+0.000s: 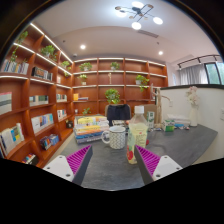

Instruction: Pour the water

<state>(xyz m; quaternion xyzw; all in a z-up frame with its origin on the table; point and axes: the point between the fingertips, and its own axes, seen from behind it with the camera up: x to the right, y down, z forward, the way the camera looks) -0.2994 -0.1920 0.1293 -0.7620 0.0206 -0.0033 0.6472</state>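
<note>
On the table stand one white mug, one clear pitcher, and one potted plant far behind.

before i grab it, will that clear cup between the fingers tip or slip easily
The clear cup looks tall and narrow, so a sideways nudge could tip it. Its smooth see-through wall may slip against the fingers, which stand open around it. It seems to hold liquid, so it is probably heavier than it looks and could spill.

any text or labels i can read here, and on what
None can be read.
Bottle ahead of the open gripper: label shows colour only, too blurred.
Mug: no print visible.
Books on the shelves: spines too small.
</note>
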